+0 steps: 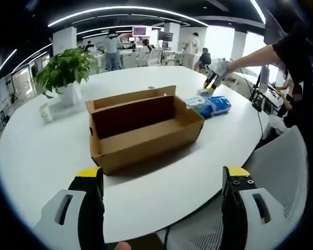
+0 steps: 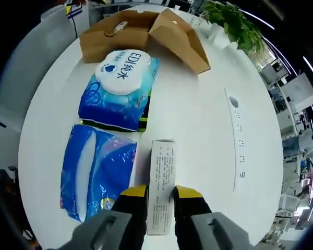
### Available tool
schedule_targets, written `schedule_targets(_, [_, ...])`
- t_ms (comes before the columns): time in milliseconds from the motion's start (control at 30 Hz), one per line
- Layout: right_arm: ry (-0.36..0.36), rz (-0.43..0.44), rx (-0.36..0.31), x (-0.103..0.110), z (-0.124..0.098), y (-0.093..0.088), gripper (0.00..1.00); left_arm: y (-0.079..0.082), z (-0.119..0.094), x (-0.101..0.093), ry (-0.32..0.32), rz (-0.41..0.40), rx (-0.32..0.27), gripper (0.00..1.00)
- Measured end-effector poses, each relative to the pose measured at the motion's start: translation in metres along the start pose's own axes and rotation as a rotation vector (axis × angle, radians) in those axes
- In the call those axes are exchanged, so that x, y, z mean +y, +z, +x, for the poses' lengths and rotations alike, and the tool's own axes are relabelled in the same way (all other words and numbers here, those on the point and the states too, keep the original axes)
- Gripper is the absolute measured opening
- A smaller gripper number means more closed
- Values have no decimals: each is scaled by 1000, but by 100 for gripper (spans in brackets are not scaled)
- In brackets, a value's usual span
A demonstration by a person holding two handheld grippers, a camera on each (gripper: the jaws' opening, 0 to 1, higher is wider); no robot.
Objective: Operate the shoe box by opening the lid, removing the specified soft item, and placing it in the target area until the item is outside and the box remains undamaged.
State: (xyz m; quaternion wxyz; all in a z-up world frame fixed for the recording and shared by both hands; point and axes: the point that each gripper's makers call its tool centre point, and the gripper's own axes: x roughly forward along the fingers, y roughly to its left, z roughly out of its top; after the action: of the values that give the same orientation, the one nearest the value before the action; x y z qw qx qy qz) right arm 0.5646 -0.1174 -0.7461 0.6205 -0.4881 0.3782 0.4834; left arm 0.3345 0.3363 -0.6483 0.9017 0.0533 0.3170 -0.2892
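Right claw (image 2: 160, 200): pinching the near end of a small white printed carton (image 2: 161, 179), which lies flat on the white table (image 2: 198, 120).
Left claw (image 1: 164, 182): spread wide and holding nothing, hovering near the table edge, facing the box.
Beside the carton: a blue soft pack (image 2: 96, 169) lies just to its left; a blue wipes pack with a white label (image 2: 120, 88) sits past that, nearer the box.
Shoe box (image 1: 143, 127): brown cardboard, lid folded back, inside looks empty in the left gripper view; well apart from the left claw.
Task item: the soft packs are already out on the table, just beside the box end.
Further out: a potted plant (image 1: 68, 70) beyond the box, a white power strip (image 2: 239, 140) to the right of the carton.
Risk: letting go unevenly could tip the carton against the blue pack.
Risk: a careless sweep back could clip the open lid and crease the cardboard.
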Motion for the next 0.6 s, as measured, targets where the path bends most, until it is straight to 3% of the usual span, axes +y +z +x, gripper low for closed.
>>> schedule_targets(267, [7, -28, 14, -3, 2, -1, 15, 0, -1, 1, 5, -5, -4, 94])
schedule_targets(600, [3, -1, 24, -3, 2, -1, 19, -1, -1, 2, 7, -8, -2, 93])
